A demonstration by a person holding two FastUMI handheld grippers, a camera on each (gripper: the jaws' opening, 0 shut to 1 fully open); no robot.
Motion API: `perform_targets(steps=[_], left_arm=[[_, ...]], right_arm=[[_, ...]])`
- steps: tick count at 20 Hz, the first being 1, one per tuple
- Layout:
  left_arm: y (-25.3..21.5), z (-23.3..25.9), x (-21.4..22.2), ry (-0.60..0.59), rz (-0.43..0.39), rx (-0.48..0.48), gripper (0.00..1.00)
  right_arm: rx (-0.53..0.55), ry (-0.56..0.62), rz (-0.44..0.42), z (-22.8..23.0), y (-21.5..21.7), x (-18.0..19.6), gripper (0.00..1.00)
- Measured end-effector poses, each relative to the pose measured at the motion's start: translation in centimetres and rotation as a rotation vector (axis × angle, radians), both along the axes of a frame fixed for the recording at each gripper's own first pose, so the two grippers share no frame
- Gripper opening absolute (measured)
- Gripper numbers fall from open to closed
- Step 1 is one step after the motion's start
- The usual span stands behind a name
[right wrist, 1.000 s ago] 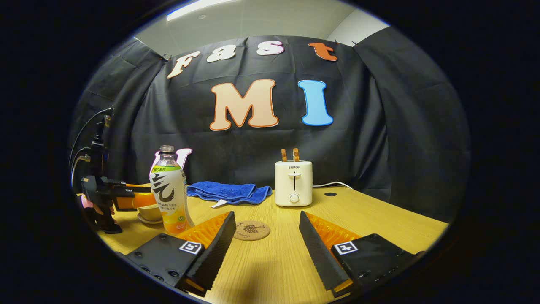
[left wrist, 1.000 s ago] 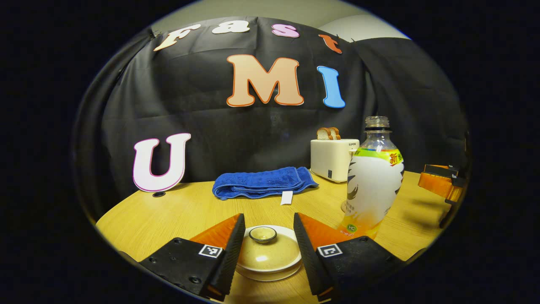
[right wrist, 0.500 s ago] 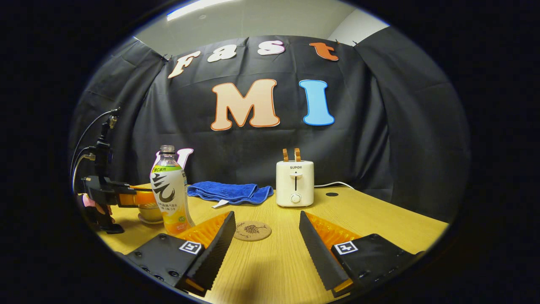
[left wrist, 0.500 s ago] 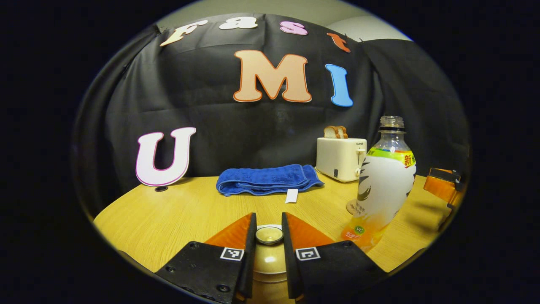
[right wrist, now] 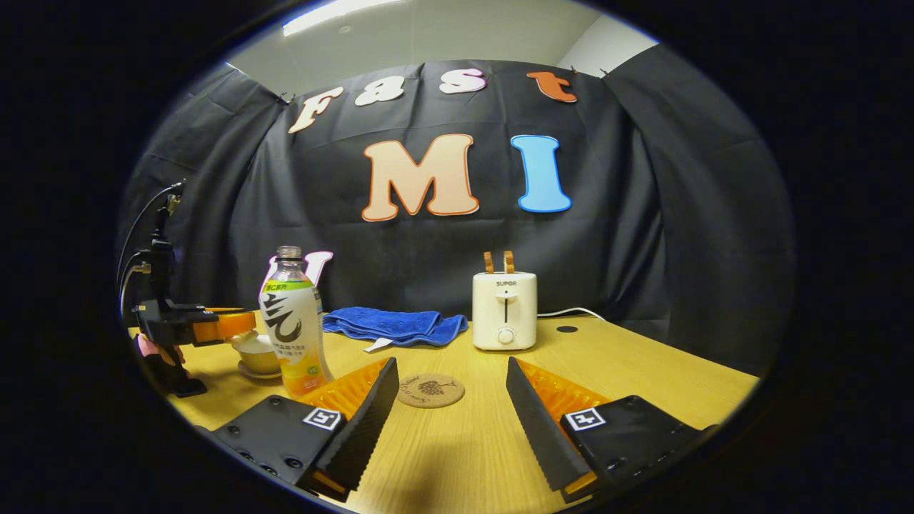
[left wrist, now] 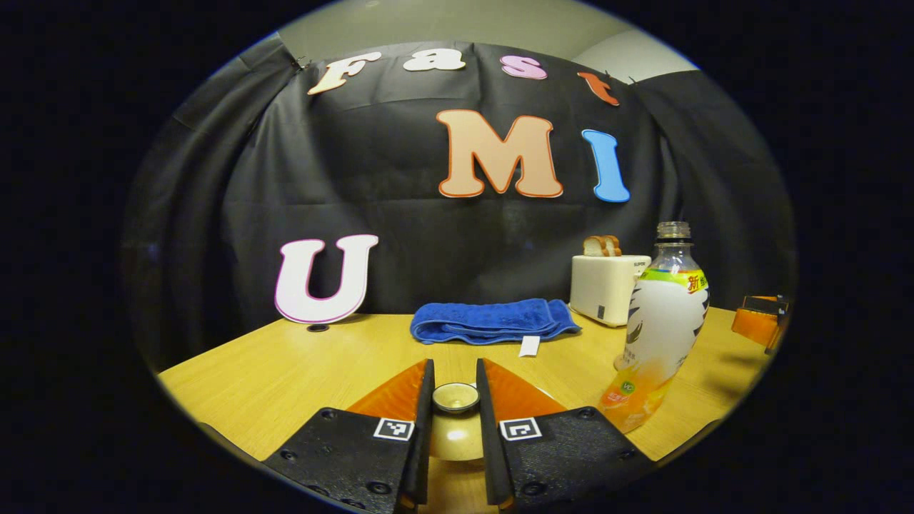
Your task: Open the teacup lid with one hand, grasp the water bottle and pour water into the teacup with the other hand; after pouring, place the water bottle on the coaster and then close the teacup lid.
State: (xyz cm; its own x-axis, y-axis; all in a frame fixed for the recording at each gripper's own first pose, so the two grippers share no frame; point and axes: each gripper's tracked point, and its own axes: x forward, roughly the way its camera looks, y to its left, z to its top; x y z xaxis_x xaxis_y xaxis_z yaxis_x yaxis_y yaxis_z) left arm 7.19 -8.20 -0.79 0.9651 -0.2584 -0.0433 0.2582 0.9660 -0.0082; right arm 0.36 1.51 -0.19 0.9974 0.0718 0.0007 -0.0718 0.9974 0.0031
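Beige glazed lid (left wrist: 455,428), apparently lifted, knob pinched by left tool (left wrist: 455,397).

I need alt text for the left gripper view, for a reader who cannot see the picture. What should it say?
The left claw is shut on the knob of the teacup lid, at the bottom of the picture. An uncapped water bottle stands upright on the wooden table to the right. Farther back lie a folded blue towel and a toaster with bread.

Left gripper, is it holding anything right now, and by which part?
Yes: the left gripper is shut on the teacup lid, its fingers pressing either side of the small knob on top.
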Motion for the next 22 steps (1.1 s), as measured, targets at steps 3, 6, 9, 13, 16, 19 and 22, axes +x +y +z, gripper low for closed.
perform_targets(steps=[3, 6, 9, 13, 16, 19, 22], left_arm=[[3.1, 0.6, -1.4, -0.027, 0.088, -0.010, 0.29], [5.5, 0.5, -2.3, -0.037, 0.166, -0.008, 0.29], [6.9, 0.6, -3.0, -0.038, 0.211, -0.003, 0.29], [8.8, 0.5, -3.8, -0.038, 0.276, -0.001, 0.29], [9.5, 0.5, -4.2, -0.039, 0.290, 0.002, 0.29], [10.7, 0.5, -4.9, -0.040, 0.318, 0.003, 0.29], [12.4, 0.5, -5.5, -0.043, 0.357, 0.003, 0.29]], right_arm=[[0.004, 0.003, 0.087, 0.0, 1.6, -0.2, 0.97], [0.010, 0.010, 0.245, -0.2, 4.9, -0.7, 0.96], [0.015, 0.018, 0.372, -0.4, 7.9, -0.9, 0.96], [0.018, 0.024, 0.429, -0.6, 10.8, -0.1, 0.96], [0.017, 0.029, 0.466, -0.7, 13.4, 0.6, 1.00], [0.012, 0.044, 0.437, -1.1, 14.4, 1.7, 0.97], [0.007, 0.061, 0.403, -1.4, 15.2, 2.8, 0.97]])
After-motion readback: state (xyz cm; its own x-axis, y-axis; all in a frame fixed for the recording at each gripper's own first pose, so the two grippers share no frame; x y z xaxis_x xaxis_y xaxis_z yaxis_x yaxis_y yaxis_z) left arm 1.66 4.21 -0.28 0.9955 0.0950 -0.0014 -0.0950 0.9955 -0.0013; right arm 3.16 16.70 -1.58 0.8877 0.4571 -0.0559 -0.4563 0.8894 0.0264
